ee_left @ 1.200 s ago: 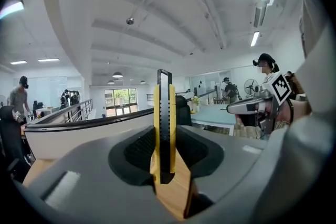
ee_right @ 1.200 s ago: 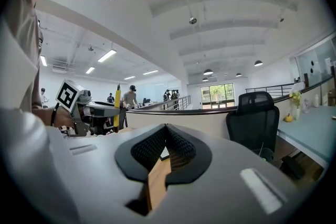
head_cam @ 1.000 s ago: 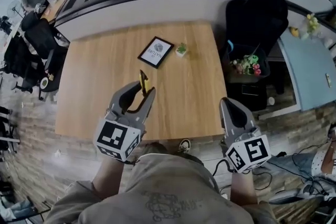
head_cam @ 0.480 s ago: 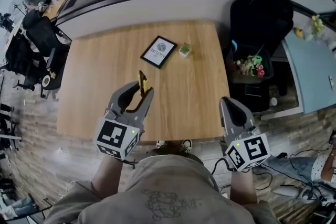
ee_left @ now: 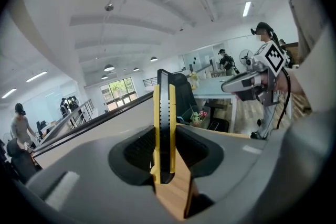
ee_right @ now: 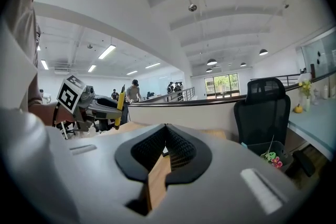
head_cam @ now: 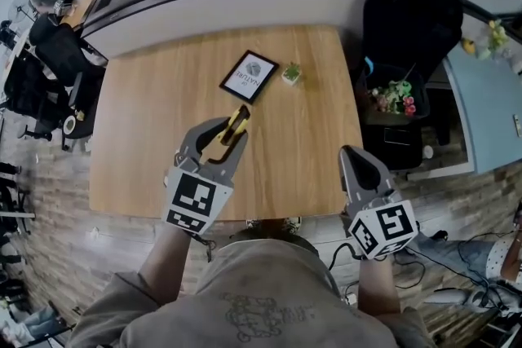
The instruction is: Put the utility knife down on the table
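Note:
A yellow and black utility knife (head_cam: 236, 124) (ee_left: 164, 128) is clamped between the jaws of my left gripper (head_cam: 231, 134), standing upright past the fingertips. The gripper hovers over the middle of the wooden table (head_cam: 147, 110), near its front half. In the right gripper view the knife (ee_right: 121, 107) and the left gripper (ee_right: 100, 108) show at the left. My right gripper (head_cam: 353, 161) is shut with nothing between its jaws, held at the table's front right edge.
A framed black sign (head_cam: 249, 76) and a small potted plant (head_cam: 291, 74) stand at the table's far middle. A black office chair (head_cam: 412, 20) and a dark bin with toys (head_cam: 391, 103) are to the right of the table. A brick floor lies below the front edge.
My left gripper has tilted the knife to the right and moved slightly forward over the table. The right gripper has hardly moved.

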The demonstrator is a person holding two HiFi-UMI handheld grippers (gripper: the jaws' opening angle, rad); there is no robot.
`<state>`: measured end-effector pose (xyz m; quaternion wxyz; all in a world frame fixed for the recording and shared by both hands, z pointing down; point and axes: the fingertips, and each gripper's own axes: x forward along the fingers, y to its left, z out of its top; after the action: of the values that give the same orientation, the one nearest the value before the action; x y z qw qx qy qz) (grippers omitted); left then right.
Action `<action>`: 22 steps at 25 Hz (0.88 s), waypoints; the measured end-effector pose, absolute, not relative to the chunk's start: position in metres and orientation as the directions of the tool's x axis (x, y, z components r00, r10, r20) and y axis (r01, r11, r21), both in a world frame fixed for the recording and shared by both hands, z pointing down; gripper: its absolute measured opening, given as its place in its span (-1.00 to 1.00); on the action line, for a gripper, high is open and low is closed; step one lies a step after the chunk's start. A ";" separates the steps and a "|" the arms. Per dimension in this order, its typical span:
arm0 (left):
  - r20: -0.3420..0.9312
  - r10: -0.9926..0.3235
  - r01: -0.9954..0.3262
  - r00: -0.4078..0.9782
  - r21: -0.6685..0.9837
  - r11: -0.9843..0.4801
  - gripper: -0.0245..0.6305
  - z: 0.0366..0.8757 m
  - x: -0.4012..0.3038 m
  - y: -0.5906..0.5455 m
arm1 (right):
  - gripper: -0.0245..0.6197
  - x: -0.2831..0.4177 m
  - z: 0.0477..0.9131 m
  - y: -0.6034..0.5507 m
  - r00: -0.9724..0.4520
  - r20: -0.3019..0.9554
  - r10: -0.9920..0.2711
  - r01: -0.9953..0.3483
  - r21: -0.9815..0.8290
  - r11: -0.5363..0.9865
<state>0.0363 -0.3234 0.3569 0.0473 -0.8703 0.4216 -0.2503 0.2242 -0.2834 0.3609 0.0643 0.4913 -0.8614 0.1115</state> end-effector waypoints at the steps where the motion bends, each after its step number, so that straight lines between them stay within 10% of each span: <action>1: 0.415 -0.745 -0.697 0.523 -0.294 -0.654 -0.56 0.362 0.037 -0.328 | -0.89 0.222 0.364 -0.287 -0.509 0.228 -0.830 -0.861 -0.132 0.492; 22: 0.835 -0.433 -0.594 0.340 -0.167 -0.787 -0.56 0.589 -0.004 -0.395 | -0.89 0.157 0.474 -0.322 -0.565 0.426 -0.707 -0.823 -0.233 0.518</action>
<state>-0.0036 -0.3950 0.5888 -0.0837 -0.8143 0.3155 -0.4801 0.1566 -0.3224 0.4744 0.1400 0.4448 -0.8599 0.2079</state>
